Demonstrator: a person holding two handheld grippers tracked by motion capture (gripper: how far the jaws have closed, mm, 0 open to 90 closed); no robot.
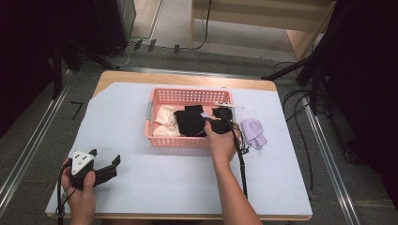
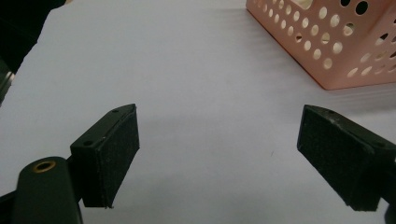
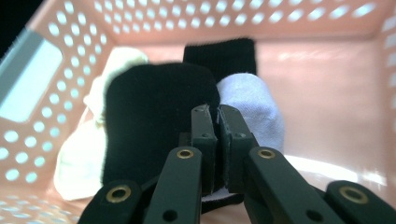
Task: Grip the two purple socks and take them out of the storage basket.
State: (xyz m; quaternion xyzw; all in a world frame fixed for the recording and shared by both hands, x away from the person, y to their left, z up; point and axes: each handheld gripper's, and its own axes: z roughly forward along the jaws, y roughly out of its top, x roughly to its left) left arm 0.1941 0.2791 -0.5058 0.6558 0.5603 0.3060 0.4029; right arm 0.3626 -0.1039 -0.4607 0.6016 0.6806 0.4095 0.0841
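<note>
high view: right gripper (image 1: 220, 123) reaching into the pink perforated plastic basket (image 1: 187, 96) at the table's far middle, beside the black knitted sock (image 1: 190, 123), with a lilac sock (image 1: 253, 131) just right of the basket and the left gripper (image 1: 104, 159) idle near left. left gripper view: jaws spread wide over the bare white table sheet (image 2: 187, 70). right gripper view: jaws pressed nearly together, apparently pinching the black sock's edge; best lifted straight up, slowly, clear of the cream sock (image 3: 81, 158) on its left.
</note>
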